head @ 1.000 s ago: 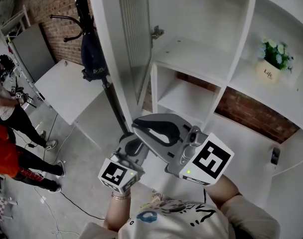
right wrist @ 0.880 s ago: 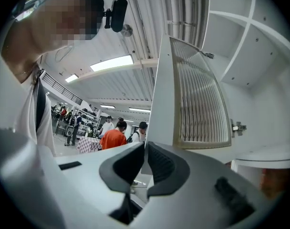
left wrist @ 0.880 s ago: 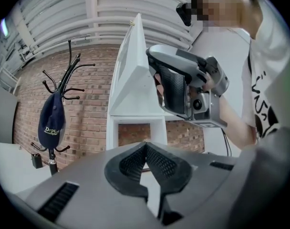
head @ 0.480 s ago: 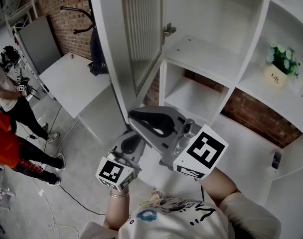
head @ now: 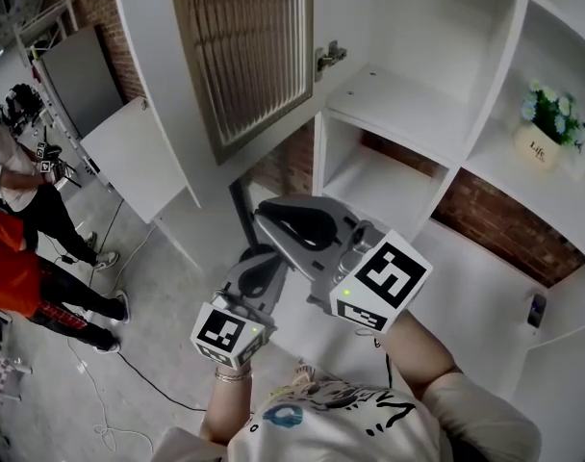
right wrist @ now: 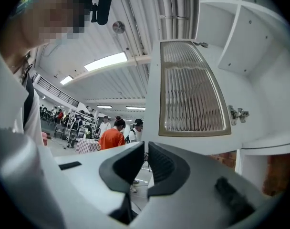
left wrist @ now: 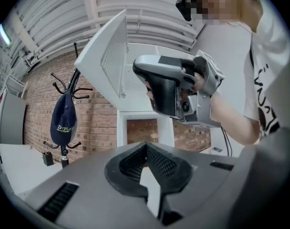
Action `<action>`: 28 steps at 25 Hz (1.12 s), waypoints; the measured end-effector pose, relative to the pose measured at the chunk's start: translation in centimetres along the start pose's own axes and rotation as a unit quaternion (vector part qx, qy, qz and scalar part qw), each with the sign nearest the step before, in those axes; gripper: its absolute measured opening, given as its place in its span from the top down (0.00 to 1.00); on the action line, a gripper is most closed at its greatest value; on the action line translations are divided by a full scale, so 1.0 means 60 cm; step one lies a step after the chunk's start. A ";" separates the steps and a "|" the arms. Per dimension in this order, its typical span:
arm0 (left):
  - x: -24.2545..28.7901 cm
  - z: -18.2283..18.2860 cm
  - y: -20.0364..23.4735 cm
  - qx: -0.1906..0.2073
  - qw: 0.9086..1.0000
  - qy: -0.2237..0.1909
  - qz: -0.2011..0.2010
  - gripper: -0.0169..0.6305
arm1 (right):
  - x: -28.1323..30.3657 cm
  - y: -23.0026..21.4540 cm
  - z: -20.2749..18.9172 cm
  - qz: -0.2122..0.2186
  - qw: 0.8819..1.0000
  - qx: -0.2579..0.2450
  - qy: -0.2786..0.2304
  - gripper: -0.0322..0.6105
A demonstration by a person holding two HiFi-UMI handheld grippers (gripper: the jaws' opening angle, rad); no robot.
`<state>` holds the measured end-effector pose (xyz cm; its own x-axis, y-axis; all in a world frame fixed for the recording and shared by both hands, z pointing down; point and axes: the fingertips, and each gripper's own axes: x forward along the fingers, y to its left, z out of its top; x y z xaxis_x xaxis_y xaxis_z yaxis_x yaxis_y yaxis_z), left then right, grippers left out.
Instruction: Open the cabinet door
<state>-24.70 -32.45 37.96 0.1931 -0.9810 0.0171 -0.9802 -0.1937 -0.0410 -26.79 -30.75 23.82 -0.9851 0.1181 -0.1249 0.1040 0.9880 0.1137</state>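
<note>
The white cabinet door (head: 244, 56) with its ribbed glass panel stands swung out from the shelf unit, held by a metal hinge (head: 329, 56). My right gripper (head: 264, 215) sits just below the door's lower edge, apart from it, jaws drawn together on nothing. The right gripper view shows the door (right wrist: 192, 89) ahead and above the right gripper (right wrist: 146, 147). My left gripper (head: 262, 263) hangs lower and to the left, shut and empty. In the left gripper view the left gripper (left wrist: 146, 147) points at the door (left wrist: 109, 56) and at the right gripper (left wrist: 159, 87).
The open white shelf unit (head: 437, 162) carries a potted plant (head: 547, 123) and a small dark object (head: 531, 306). A white panel (head: 139, 166) leans at left, with people (head: 13, 248) standing beyond. A coat stand with a navy cap (left wrist: 64, 120) stands by the brick wall.
The door has swung further open toward the left and now hides the coat stand in the head view. Both grippers have shifted slightly, and the right gripper now sits clear of the door's edge.
</note>
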 end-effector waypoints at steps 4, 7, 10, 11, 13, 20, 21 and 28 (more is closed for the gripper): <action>0.009 0.003 -0.011 0.000 1.000 0.000 -0.012 0.95 | -0.015 0.000 0.001 -0.009 1.000 -0.007 0.002 0.88; 0.020 0.003 -0.017 0.000 1.000 0.002 -0.021 0.95 | -0.035 0.002 0.008 -0.015 1.000 -0.008 -0.002 0.88; 0.040 0.010 -0.031 -0.001 0.999 0.001 -0.036 0.95 | -0.067 -0.011 0.019 -0.033 0.999 -0.013 -0.007 0.88; 0.048 0.013 -0.038 0.000 0.999 -0.001 -0.044 0.95 | -0.080 -0.018 0.021 -0.043 0.999 -0.015 -0.009 0.88; 0.062 0.019 -0.051 0.004 0.998 -0.003 -0.060 0.95 | -0.103 -0.031 0.023 -0.067 0.998 -0.018 -0.010 0.88; 0.104 0.045 -0.104 0.008 0.993 -0.022 -0.119 0.95 | -0.194 -0.077 0.000 -0.159 0.987 -0.008 -0.002 0.88; 0.110 0.048 -0.111 0.007 0.992 -0.023 -0.127 0.95 | -0.210 -0.084 -0.004 -0.175 0.985 -0.005 0.000 0.88; 0.142 0.065 -0.155 -0.001 0.984 -0.031 -0.175 0.95 | -0.313 -0.111 -0.045 -0.267 0.963 0.016 0.031 0.90</action>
<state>-13.78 -39.06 34.60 0.5211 -0.8530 -0.0310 -0.8533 -0.5198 -0.0408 -9.38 -39.80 28.08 -0.9056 -0.4128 -0.0978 -0.4165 0.9089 0.0196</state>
